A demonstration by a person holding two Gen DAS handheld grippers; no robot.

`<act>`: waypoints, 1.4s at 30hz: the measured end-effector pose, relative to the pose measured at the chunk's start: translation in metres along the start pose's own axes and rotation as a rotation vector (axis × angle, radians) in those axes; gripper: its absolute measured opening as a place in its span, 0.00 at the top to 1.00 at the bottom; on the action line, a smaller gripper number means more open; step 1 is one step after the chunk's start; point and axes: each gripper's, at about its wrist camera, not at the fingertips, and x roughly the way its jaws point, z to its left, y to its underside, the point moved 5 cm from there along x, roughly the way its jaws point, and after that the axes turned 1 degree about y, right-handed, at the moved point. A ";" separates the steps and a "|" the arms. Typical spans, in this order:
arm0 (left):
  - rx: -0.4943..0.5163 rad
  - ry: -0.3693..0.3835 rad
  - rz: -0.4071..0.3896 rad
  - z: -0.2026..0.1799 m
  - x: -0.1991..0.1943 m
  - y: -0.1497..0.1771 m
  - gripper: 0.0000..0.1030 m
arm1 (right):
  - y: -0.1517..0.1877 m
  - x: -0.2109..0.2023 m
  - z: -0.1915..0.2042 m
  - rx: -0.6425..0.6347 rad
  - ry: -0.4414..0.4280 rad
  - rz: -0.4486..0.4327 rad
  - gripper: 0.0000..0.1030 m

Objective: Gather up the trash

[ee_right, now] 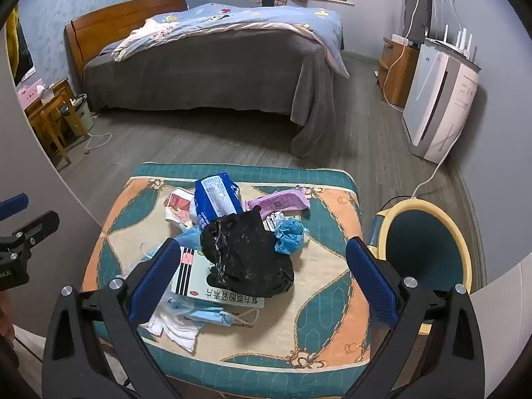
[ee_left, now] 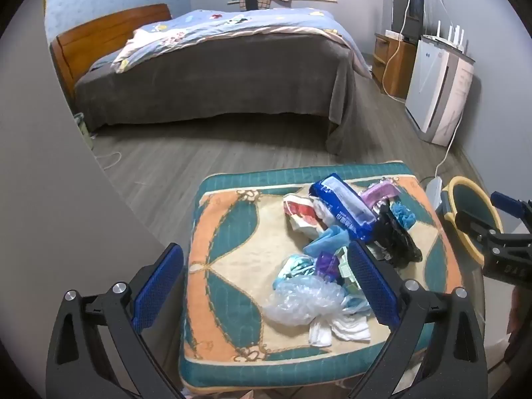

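Note:
A heap of trash lies on a patterned teal and orange cushion [ee_left: 229,232] [ee_right: 332,302]. It holds a crumpled clear plastic bag [ee_left: 299,301], a blue wipes pack [ee_left: 345,204] [ee_right: 216,199], a black plastic bag [ee_right: 249,259] [ee_left: 397,239], a white medicine box [ee_right: 212,289], a purple packet [ee_right: 279,202] [ee_left: 379,194], a red and white wrapper [ee_left: 301,214] [ee_right: 179,207], blue masks [ee_right: 212,316] and white tissue [ee_left: 335,331]. My left gripper [ee_left: 266,282] is open above the near side of the heap. My right gripper [ee_right: 262,277] is open above the black bag and box.
A yellow-rimmed teal bin [ee_right: 429,249] [ee_left: 472,212] stands right of the cushion. A bed [ee_right: 212,66] is across the wood floor. A white air purifier [ee_right: 439,106] and wooden cabinet [ee_right: 397,73] stand at the right wall. A wooden side table [ee_right: 50,113] stands far left.

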 end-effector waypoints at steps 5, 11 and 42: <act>0.000 -0.002 0.007 0.000 0.000 0.001 0.05 | -0.001 -0.002 -0.001 -0.006 -0.002 -0.003 0.05; 0.014 -0.008 0.012 0.002 0.004 0.006 0.05 | 0.007 0.003 -0.006 0.000 -0.005 0.006 0.05; 0.015 -0.018 0.009 0.003 0.000 0.000 0.05 | 0.004 0.001 0.000 0.004 -0.023 0.008 0.05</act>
